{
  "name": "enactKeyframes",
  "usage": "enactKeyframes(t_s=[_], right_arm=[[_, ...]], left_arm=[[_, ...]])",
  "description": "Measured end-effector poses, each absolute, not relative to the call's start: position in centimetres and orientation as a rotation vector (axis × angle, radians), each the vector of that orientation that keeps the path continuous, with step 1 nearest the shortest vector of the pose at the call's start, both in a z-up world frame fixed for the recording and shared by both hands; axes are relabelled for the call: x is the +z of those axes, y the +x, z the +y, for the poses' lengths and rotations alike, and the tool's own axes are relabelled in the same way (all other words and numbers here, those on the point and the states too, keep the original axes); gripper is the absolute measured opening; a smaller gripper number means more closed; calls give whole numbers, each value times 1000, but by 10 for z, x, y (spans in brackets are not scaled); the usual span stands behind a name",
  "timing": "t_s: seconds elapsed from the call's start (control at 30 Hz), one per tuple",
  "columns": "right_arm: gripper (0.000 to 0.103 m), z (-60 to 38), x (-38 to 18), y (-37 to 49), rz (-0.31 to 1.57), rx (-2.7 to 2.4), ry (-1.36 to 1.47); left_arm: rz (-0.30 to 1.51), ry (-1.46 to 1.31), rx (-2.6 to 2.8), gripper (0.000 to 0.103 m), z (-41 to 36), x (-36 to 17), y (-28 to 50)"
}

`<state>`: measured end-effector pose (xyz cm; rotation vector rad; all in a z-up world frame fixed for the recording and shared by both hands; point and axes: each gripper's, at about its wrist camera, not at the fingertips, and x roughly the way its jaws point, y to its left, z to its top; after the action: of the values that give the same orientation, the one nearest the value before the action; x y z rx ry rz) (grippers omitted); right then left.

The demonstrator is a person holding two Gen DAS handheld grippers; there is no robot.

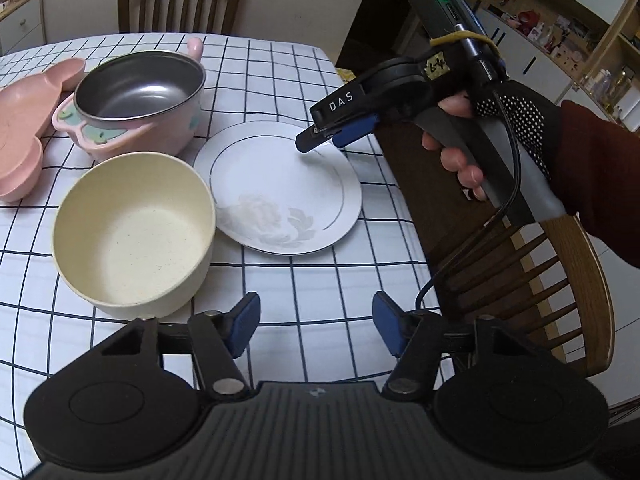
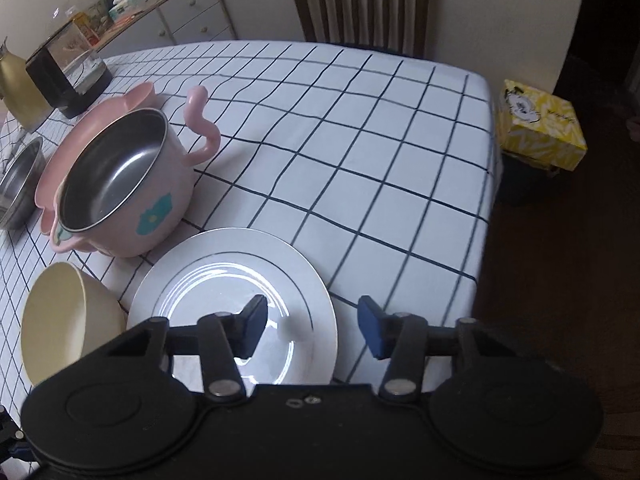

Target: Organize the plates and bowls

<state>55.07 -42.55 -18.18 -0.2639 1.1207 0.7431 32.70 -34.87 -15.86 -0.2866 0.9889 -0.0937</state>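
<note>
On the checked tabletop (image 1: pixel 320 280), from left to right: a pink divided dish (image 1: pixel 24 136), a pink steel-lined pot (image 1: pixel 140 100) behind a cream bowl (image 1: pixel 132 232), then a white plate (image 1: pixel 280 184) just beside the bowl. The left tool (image 1: pixel 316 326) hangs spread over bare cloth in front of bowl and plate, pinching nothing. The right tool (image 2: pixel 312 330) (held by a gloved hand (image 1: pixel 480 140)) stands spread above the plate's right rim, with nothing between its fingers.

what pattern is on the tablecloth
The tablecloth is white with a dark grid of thin lines, clearest in the right wrist view.
</note>
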Motion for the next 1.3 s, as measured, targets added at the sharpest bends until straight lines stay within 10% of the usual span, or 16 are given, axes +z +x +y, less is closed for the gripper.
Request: enactKeyframes(t_s=[0.73, 1.3], right_arm=[[5, -469, -190, 553, 1173, 798, -107], [22, -479, -191, 542, 1144, 746, -134]], left_arm=[[1006, -335, -54, 38, -337, -179, 355], [990, -348, 46, 31, -327, -191, 366]])
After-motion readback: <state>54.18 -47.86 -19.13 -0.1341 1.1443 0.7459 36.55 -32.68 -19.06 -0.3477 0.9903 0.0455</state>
